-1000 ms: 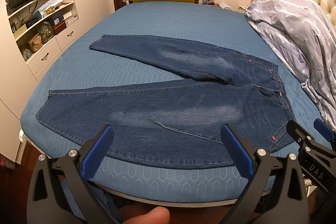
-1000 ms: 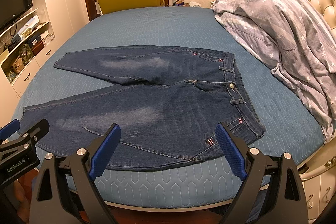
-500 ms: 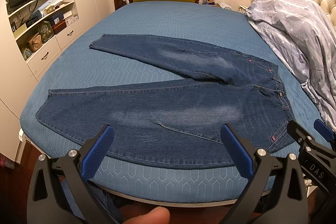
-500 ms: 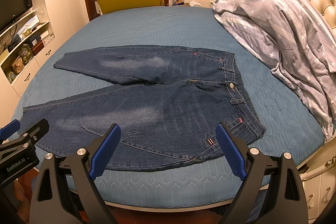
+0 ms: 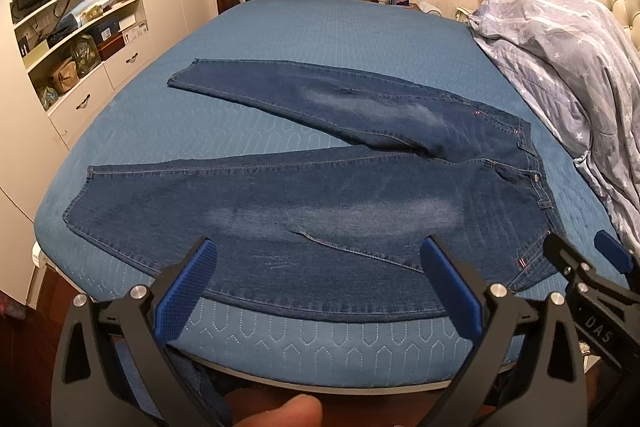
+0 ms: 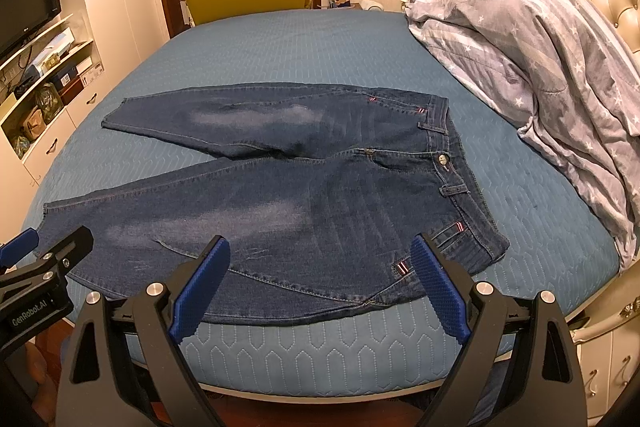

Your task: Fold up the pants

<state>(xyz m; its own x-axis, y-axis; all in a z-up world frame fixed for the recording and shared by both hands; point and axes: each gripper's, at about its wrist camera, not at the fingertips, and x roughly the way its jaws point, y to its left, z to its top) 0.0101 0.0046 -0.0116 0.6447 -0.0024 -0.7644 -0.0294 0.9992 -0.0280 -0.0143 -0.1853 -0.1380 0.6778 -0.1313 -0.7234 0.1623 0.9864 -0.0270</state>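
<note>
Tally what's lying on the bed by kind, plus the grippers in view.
Jeans: 1, spread flat on the bed, legs apart
Star-print duvet: 1, heaped by the headboard
Grippers: 2, left gripper and right gripper, both open, holding nothing
Total: 4

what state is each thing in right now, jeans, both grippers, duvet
jeans: unfolded, flat on the bed, legs splayed, button fastened
left gripper: open, empty, short of the jeans
right gripper: open, empty
star-print duvet: bunched against the headboard
</note>
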